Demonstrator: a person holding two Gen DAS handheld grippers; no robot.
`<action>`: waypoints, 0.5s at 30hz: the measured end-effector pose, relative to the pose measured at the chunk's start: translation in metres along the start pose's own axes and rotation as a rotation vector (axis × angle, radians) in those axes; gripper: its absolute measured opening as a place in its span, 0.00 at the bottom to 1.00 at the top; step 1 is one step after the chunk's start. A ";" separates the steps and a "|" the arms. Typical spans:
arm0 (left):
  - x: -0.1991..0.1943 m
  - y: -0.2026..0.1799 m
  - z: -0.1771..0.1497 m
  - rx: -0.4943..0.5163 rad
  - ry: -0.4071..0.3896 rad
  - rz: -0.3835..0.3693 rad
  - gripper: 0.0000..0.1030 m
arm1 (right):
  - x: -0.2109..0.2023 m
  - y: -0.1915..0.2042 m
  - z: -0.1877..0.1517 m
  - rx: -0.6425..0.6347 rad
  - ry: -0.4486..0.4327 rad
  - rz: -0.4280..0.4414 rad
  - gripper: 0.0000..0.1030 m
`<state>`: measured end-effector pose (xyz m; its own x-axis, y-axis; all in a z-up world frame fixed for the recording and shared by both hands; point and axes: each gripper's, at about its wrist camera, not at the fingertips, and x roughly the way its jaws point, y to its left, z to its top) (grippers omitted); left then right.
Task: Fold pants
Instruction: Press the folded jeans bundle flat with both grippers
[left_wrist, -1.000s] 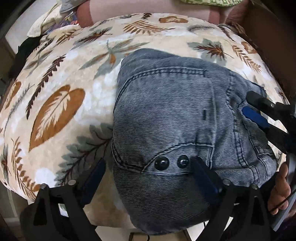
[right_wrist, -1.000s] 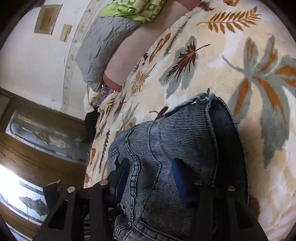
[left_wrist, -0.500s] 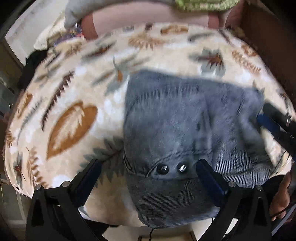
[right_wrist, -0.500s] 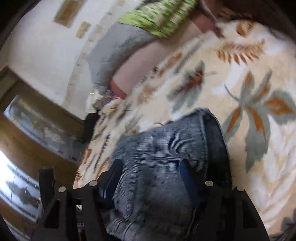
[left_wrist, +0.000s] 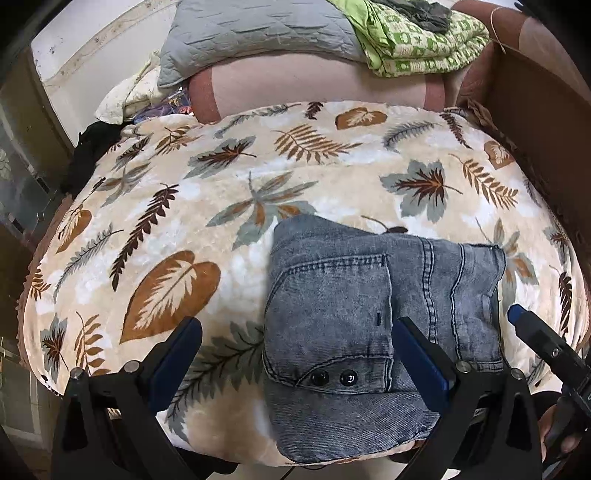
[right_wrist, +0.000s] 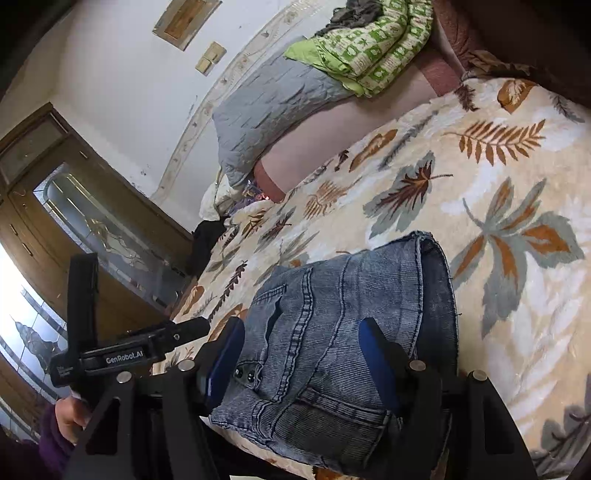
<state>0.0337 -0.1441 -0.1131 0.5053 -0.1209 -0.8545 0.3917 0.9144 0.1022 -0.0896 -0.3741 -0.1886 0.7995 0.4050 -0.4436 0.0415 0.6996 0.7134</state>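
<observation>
Pants (left_wrist: 354, 332) lie folded into a compact denim bundle on the bed's leaf-print blanket (left_wrist: 229, 206), near its front edge, pocket w/ two dark snaps facing up. We see our left gripper (left_wrist: 295, 350) spread wide above the bundle, nothing gripped, pads clear of the fabric. Right gripper (right_wrist: 299, 354) has just been opening; its jaws stand apart over the denim, not pinching it. Grey pillow (left_wrist: 258, 33) & green quilt (left_wrist: 417, 40) sit at the far end.
</observation>
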 end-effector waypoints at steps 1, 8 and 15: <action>0.001 -0.002 -0.001 0.003 0.005 0.004 1.00 | 0.002 -0.002 0.000 0.008 0.011 -0.007 0.66; 0.014 0.006 0.001 -0.020 0.021 0.028 1.00 | 0.010 -0.002 -0.003 -0.005 0.045 -0.050 0.66; 0.041 0.027 0.003 -0.052 0.073 0.084 1.00 | 0.019 -0.001 -0.005 -0.014 0.091 -0.065 0.66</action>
<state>0.0670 -0.1251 -0.1437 0.4765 -0.0162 -0.8790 0.3085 0.9393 0.1499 -0.0778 -0.3645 -0.2008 0.7377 0.4098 -0.5366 0.0827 0.7339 0.6742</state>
